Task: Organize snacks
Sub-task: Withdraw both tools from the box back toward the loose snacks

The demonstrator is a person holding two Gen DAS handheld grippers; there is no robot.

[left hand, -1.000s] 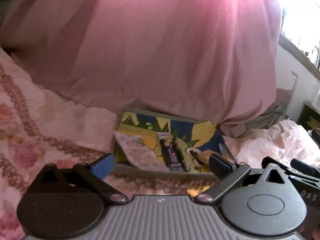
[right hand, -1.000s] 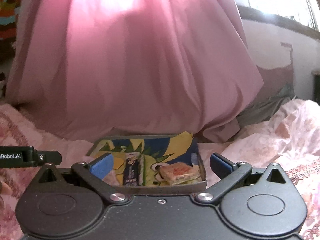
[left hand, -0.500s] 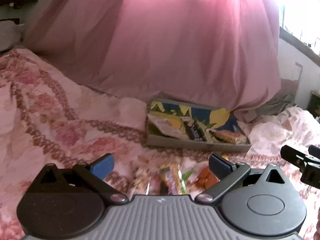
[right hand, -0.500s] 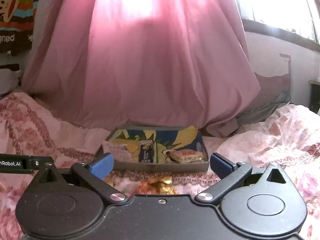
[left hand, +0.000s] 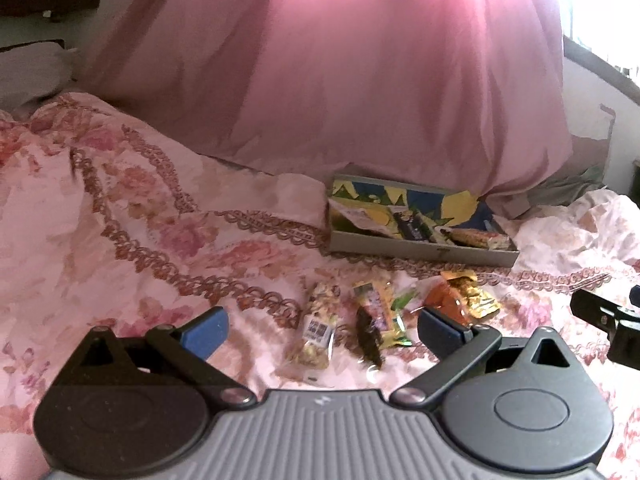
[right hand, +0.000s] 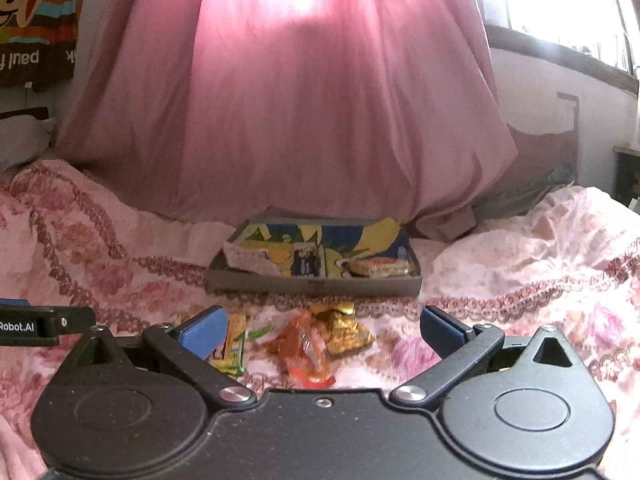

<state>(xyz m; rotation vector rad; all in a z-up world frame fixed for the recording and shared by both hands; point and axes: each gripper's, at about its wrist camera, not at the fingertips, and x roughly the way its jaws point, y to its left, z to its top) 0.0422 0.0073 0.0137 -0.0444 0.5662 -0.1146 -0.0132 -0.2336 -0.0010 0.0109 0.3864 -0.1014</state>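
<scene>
A shallow grey box (left hand: 420, 247) with a colourful lining lies on the bed and holds a white packet, a dark bar and a wrapped biscuit (left hand: 478, 237); it also shows in the right wrist view (right hand: 312, 283). Loose snacks lie in front of it: a nut packet (left hand: 316, 330), a dark and yellow packet (left hand: 378, 322), an orange packet (right hand: 306, 340) and a gold packet (right hand: 346, 330). My left gripper (left hand: 324, 332) is open and empty just short of the loose snacks. My right gripper (right hand: 324, 330) is open and empty over the orange packet.
A pink floral bedspread (left hand: 140, 232) covers the bed. A pink curtain (right hand: 300, 100) hangs behind the box. A grey pillow (left hand: 28, 72) lies at the far left. A bright window (right hand: 560, 0) is at the upper right.
Both grippers have pulled back and up from the box, so the loose snacks in front of it have come into view. Both stay open.
</scene>
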